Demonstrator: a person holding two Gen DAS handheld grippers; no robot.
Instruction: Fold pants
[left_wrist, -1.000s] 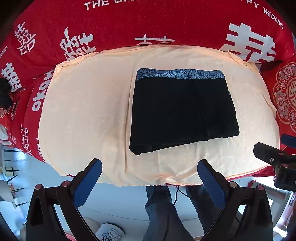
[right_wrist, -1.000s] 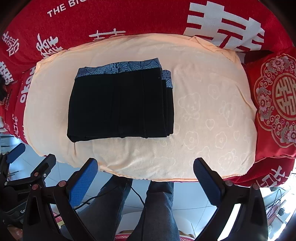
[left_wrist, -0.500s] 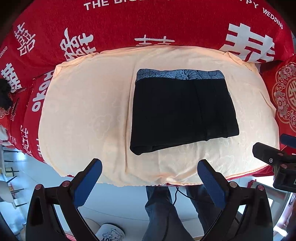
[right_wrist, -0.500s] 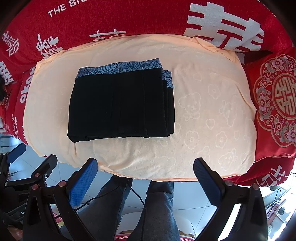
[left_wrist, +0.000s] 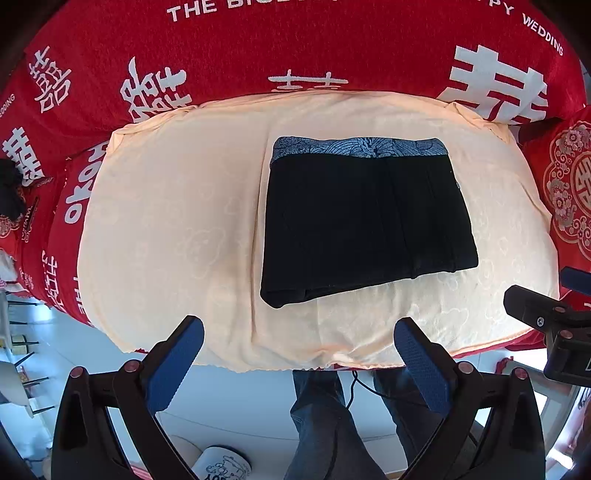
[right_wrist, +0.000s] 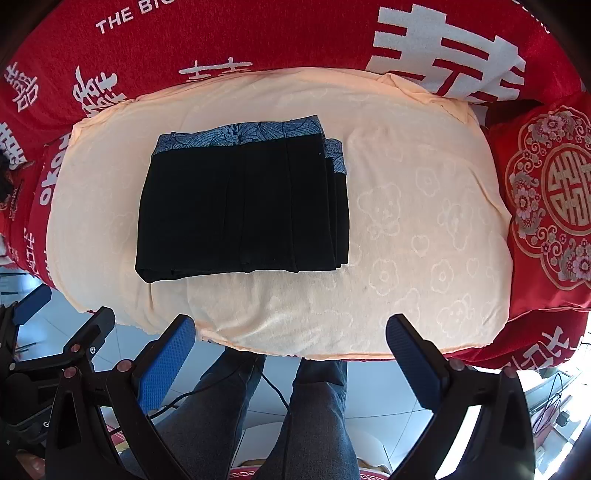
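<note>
Pants lie folded into a compact black rectangle on the peach towel, patterned blue waistband along the far edge. Towel covers a red cloth with white characters. Left gripper hangs off the towel's near edge, fingers spread wide, holding nothing. Right gripper likewise at the towel's near edge, fingers wide apart and empty. Red cushion touches the towel's right end.
</note>
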